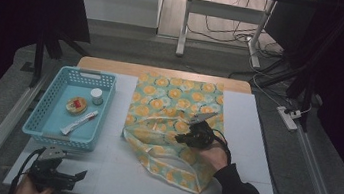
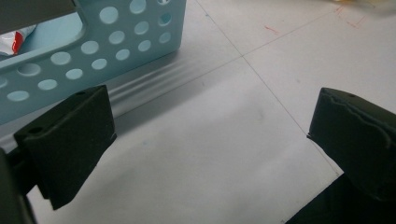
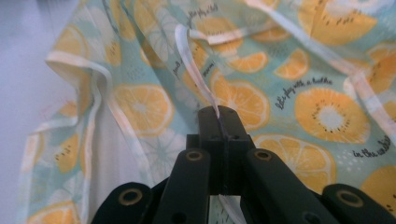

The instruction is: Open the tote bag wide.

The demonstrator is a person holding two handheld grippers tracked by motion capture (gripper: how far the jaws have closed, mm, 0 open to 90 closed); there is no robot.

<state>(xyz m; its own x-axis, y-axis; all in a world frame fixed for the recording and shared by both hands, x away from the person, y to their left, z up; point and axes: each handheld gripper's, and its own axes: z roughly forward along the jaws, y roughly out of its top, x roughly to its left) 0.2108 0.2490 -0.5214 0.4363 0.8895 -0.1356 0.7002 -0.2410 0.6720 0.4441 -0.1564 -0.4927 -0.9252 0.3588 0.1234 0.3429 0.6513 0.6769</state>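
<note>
So my right gripper [image 1: 185,138] is sitting over the middle of the fruit-print cloth [image 1: 174,107], jaws pressed tight together on a thin white strap [image 3: 196,65] of it. In the right gripper view that strap runs up and away from the jaw tips, pulled into a raised line above the fabric.

The cloth itself lies on the white tabletop [image 1: 115,170], right of centre. Its long axis runs from the far edge back toward me: the far half is flat and squared up against the back edge, while the near half is rumpled and skews toward my right forearm, with a pale hem looping along its left side.

Room-wise: there's a bare strip of tabletop between the cloth's left edge and the blue basket [image 1: 50,126], a narrower strip along the right side before the tabletop ends, and a wide open patch in the near-left corner area.

That's where my left gripper [image 1: 80,174] is parked, low over the near edge, jaws spread wide with nothing between them. In the left gripper view the basket's perforated wall is just ahead to the left, plain tabletop everywhere else.

The basket holds a small jar [image 1: 96,96], a round red-and-tan thing [image 1: 76,105] and a white tube [image 1: 79,122].
</note>
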